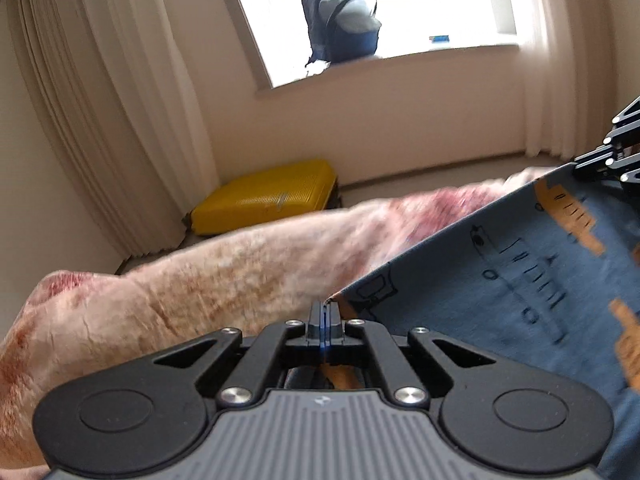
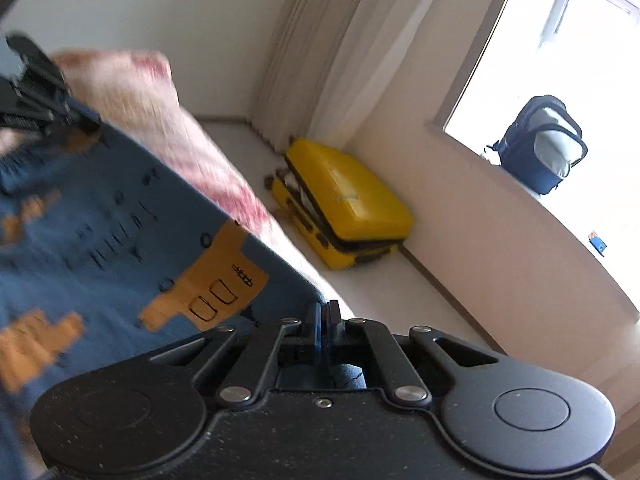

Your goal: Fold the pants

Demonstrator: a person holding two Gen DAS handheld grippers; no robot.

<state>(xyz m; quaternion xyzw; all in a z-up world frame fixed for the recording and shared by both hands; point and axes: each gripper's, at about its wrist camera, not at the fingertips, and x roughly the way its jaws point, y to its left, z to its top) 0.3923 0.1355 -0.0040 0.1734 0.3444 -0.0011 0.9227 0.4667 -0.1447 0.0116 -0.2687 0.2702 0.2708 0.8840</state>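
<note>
Closest in the left wrist view, the left gripper (image 1: 325, 312) has its two fingers pressed together on a corner of the blue printed pants (image 1: 520, 280), a sliver of cloth pinched between them. From that corner the taut top edge of the pants runs up and to the right to the right gripper (image 1: 600, 168), which bites the far corner, so the long axis of the held edge lies straight between the two claws and neither is nearer than the other to the cloth: each already holds an end. Below and beyond that edge lies a fuzzy pink-and-cream blanket (image 1: 200, 288), apparently the bed surface onto which the fold must come down. Past the blanket, a yellow suitcase (image 1: 268, 200) lies on the floor by the cream curtain (image 1: 100, 120), and a dark blue backpack (image 1: 344, 24) stands on the windowsill above it. In the right wrist view, the right gripper (image 2: 322, 316) is likewise closed on a pants corner, the blue cloth with orange patches (image 2: 100, 220) spreading left and upward to the left gripper (image 2: 80, 120) clamped at the opposite corner. Here the blanket (image 2: 160, 120) shows behind the pants edge, the suitcase (image 2: 348, 208) to its right against the wall, and the backpack (image 2: 544, 144) beyond the suitcase on the sill.
</note>
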